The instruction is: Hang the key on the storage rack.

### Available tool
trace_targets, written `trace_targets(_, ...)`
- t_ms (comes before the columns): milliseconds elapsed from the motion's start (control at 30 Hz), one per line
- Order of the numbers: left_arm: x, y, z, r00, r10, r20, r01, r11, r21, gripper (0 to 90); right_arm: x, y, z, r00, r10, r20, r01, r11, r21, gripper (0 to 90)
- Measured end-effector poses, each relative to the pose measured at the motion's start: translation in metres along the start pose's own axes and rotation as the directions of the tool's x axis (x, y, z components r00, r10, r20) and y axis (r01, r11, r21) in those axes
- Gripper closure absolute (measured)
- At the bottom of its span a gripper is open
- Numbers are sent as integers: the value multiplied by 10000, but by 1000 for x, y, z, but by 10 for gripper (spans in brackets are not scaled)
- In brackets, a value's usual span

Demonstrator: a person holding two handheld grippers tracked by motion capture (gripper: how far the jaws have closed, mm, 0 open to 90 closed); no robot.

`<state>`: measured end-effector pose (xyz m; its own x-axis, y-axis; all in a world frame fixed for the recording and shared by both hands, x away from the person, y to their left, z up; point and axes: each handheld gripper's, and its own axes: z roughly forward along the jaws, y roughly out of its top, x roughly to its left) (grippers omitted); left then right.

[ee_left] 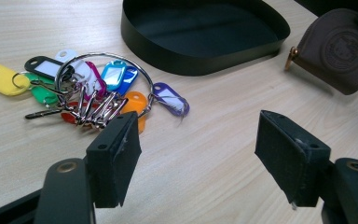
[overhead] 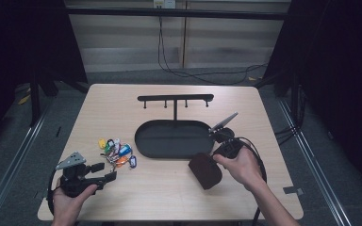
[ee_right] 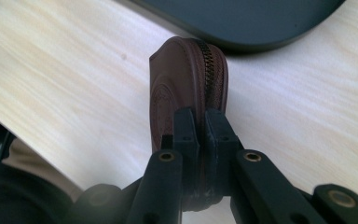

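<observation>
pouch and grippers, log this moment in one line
right gripper: shut on brown pouch | left gripper: open, near key ring | tray: empty

Your high view down over the table (overhead: 169,197); both gripper views close behind their jaws, sharing the black tray (ee_left: 200,65).

Light wood table (overhead: 122,101). Black oval tray with hook rail (overhead: 173,139) near centre. Bunch of coloured key tags on a ring (overhead: 117,151) beside its left end, toward the near-left corner.
</observation>
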<state>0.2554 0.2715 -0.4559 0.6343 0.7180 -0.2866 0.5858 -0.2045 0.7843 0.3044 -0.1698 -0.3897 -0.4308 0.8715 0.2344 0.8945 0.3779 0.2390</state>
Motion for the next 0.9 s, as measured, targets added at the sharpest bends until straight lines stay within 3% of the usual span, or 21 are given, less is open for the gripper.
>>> trace_targets(267, 0, 0, 0, 10000, 3, 6, -3, 10000, 19, 307, 0, 1, -16, 9971, -70, 764, 39, 9991, 412, 847)
trace_targets(300, 0, 0, 0, 10000, -3, 11, 3, 10000, 11, 307, 0, 1, -18, 9957, -80, 927, 36, 9989, 474, 847)
trace_targets(333, 0, 0, 0, 10000, -1, 7, 1, 10000, 22, 307, 2, 2, -21, 9899, -190, 1402, 108, 9982, 590, 847)
trace_targets(633, 0, 0, 0, 10000, 24, 20, -25, 10000, 70, 307, 4, 10, -37, 9834, -302, 1791, 160, 9967, 801, 846)
trace_targets(900, 0, 0, 1, 10000, 17, 19, -17, 10000, 60, 306, 1, 23, -53, 9825, 66, 1863, -185, 9979, 621, 844)
